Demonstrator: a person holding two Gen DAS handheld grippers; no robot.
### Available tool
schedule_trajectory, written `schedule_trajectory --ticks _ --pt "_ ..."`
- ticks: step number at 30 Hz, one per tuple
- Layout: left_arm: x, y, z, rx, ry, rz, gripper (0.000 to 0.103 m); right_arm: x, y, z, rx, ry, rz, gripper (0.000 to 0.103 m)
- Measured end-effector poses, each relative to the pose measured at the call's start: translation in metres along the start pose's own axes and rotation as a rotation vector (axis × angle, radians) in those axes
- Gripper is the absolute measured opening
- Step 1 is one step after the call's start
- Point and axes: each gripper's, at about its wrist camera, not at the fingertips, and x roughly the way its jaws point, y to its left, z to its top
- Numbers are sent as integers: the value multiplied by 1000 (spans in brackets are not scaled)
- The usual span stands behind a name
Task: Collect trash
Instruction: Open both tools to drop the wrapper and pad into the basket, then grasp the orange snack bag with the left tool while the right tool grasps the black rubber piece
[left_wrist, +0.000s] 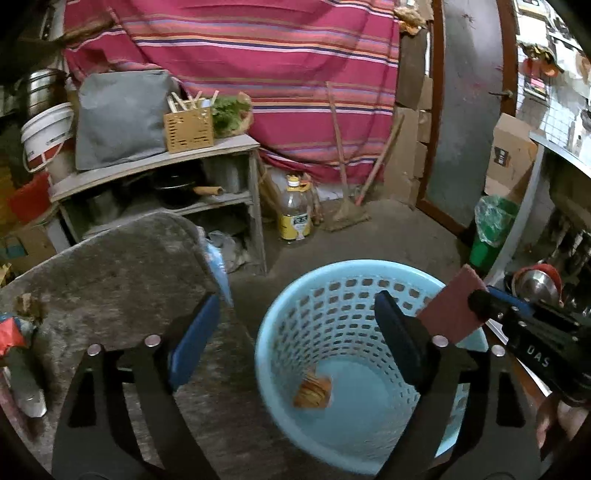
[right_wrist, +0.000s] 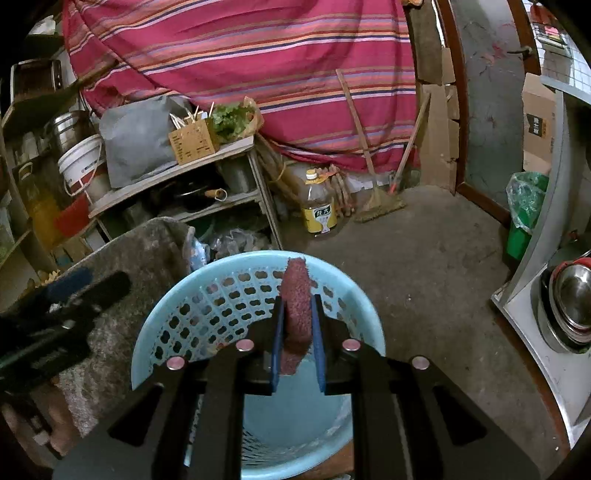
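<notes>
A light blue perforated basket (left_wrist: 295, 295) stands on the floor; it also shows in the right wrist view (right_wrist: 184, 306). An orange-brown crumpled piece of trash (left_wrist: 312, 393) lies on its bottom. My right gripper (right_wrist: 298, 321) is shut on a maroon scouring pad (right_wrist: 295, 310) and holds it above the basket; the pad (left_wrist: 452, 310) and the right gripper (left_wrist: 476, 301) show at the right in the left wrist view. My left gripper (left_wrist: 295, 332) is open and empty, between the grey stone slab (left_wrist: 110, 277) and the basket.
A wooden shelf (left_wrist: 155, 166) with a grey bag, a box and pots stands behind. An oil bottle (left_wrist: 294, 210) and a broom (left_wrist: 347, 214) are on the floor by the striped cloth. A green bin (left_wrist: 489, 236) and metal bowls (right_wrist: 569, 299) are at the right. A wrapper (left_wrist: 11, 332) lies on the slab's left.
</notes>
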Motion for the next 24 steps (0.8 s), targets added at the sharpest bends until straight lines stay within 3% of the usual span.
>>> schedule_trajectory --ticks 6,7,9,15,19,24 --pt "-22 36 -18 -34 -25 71 96 10 11 2 14 19 22 18" --pt "-27 45 -24 -39 -24 86 96 12 15 2 10 24 26 24" --pt "-35 60 -32 -48 -21 107 96 13 22 2 10 9 -6 76" --pt "-69 119 -49 -75 -31 197 98 9 47 3 4 -8 -27 80" --pt "-101 168 -60 -100 -44 279 98 1 86 3 -54 -38 -21 90" --pt "-130 228 -78 -118 -42 387 98 8 140 -4 -125 -11 24 90"
